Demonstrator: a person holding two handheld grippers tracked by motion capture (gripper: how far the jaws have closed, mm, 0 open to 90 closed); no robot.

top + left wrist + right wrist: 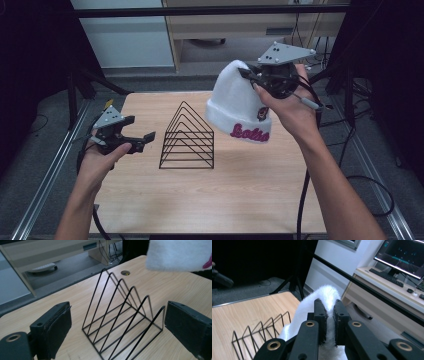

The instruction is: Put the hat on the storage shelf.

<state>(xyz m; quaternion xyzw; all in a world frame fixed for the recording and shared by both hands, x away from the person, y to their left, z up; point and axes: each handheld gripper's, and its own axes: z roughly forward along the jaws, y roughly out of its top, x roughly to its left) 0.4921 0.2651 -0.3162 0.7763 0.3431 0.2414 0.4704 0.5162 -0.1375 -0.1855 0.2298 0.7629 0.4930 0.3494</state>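
Right now you are holding the white beanie [235, 102] up off the desk [240, 190] with your right gripper [250, 76]. Its fingers [320, 315] are pinching a fold of the fuzzy white fabric near the crown, closed down tight with just the cloth squeezed between the pads, as the right gripper view is showing plainly. The beanie is hanging in the air over the far right part of the desk, crown up and cuff down, with pink lettering and a small dark patch showing on the cuff. It is hanging just to the right of the black wire rack [187, 137] and is not touching it; its cuff is sitting at about the height of the rack's peaks in the high view.

Your left gripper [145, 140] is hovering at the left side of the desk, pointing toward the rack, and its fingers [56, 327] are standing wide apart with nothing between them. In the left gripper view the rack is showing framed between the two pads, standing upright on the wood with its triangular dividers lined up in a row, while the edge of the beanie is peeking in at the upper right corner.
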